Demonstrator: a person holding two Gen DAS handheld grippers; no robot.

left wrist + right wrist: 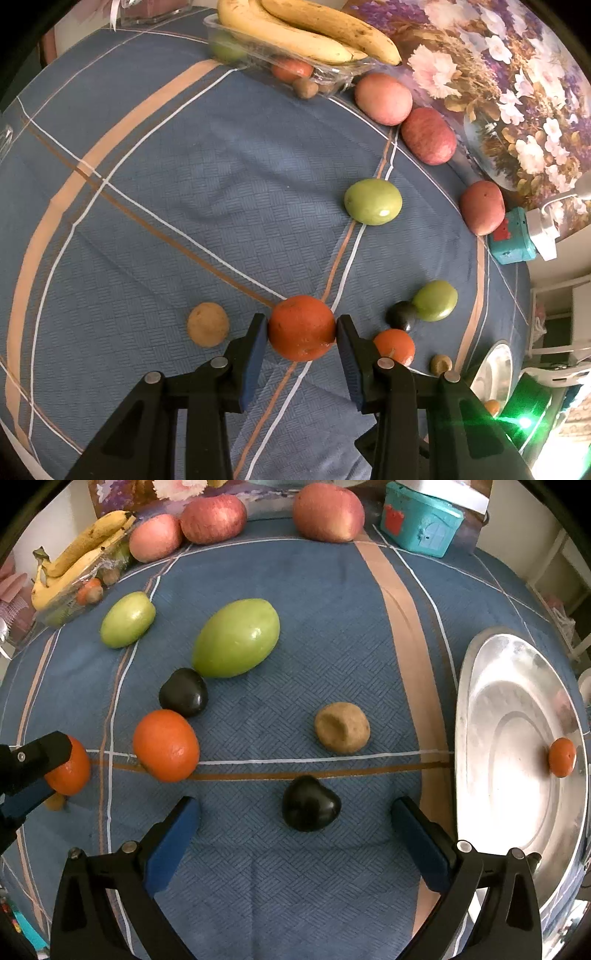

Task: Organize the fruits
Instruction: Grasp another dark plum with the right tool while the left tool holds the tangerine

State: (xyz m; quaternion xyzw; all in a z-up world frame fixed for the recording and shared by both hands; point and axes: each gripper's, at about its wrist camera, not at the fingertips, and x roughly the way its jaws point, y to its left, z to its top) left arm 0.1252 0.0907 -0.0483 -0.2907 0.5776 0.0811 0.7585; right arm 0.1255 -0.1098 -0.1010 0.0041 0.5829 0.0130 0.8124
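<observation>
My left gripper (301, 328) is shut on an orange (301, 327) that sits on the blue cloth; it also shows at the left edge of the right wrist view (70, 766). My right gripper (295, 812) is open and empty, with a dark plum (309, 804) lying between its fingers. A second orange (166, 745), another dark plum (183, 691), a brown kiwi (341, 727) and two green fruits (236, 638) (128, 619) lie ahead. A small orange (562, 757) rests in the silver bowl (509, 716) at the right.
Three red apples (328, 511) line the far edge. A clear tray (280, 59) holds bananas (306, 29) and small fruits. A teal toy box (421, 520) stands at the back right. Another kiwi (208, 324) lies left of my left gripper.
</observation>
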